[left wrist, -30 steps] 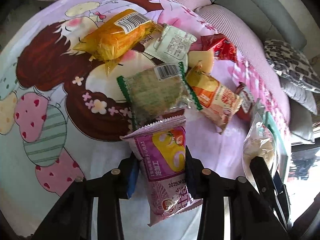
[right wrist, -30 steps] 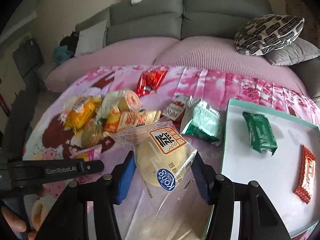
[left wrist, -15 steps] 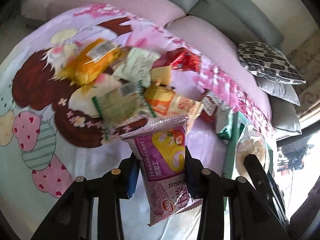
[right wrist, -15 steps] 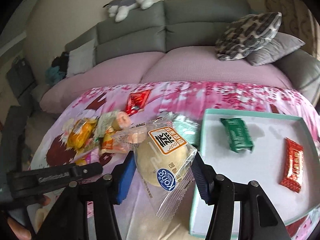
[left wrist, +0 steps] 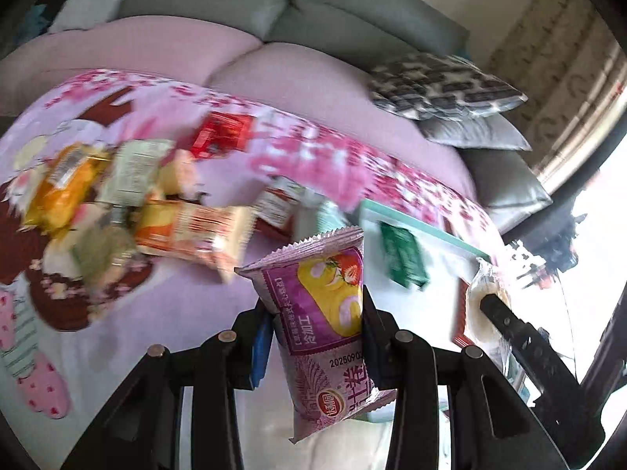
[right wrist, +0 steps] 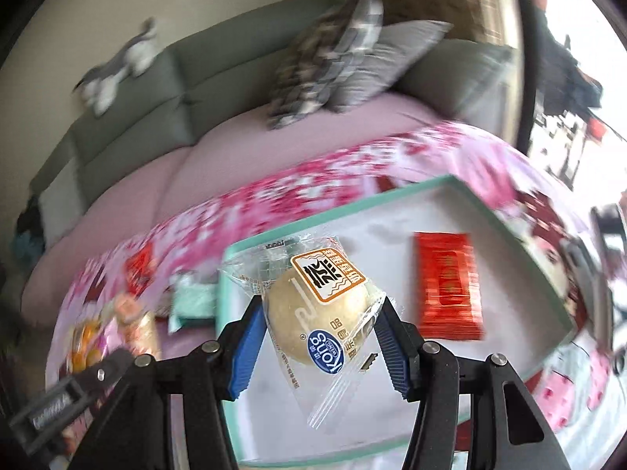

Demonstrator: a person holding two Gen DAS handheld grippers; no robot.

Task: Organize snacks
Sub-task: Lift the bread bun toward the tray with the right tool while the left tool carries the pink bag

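My left gripper (left wrist: 313, 337) is shut on a purple cake-roll packet (left wrist: 321, 313) and holds it in the air, right of the snack pile (left wrist: 129, 203). My right gripper (right wrist: 319, 337) is shut on a clear-wrapped round bun (right wrist: 317, 313) and holds it above the teal-rimmed white tray (right wrist: 466, 186). A red packet (right wrist: 446, 286) lies in the tray; a green packet (left wrist: 403, 254) lies in it in the left wrist view. The right gripper with its bun shows at the right of the left wrist view (left wrist: 486, 305).
Loose snacks lie on the pink cartoon cloth (left wrist: 196, 313): orange (left wrist: 58, 192), pale green (left wrist: 133, 172), red (left wrist: 219, 133) packets. A grey sofa (left wrist: 235, 8) with patterned cushions (left wrist: 443, 86) stands behind. A mint packet (right wrist: 192, 301) lies left of the tray.
Both grippers have swung right with their snacks. The right gripper now hangs over the tray; the snack pile has slid to the left of both views.
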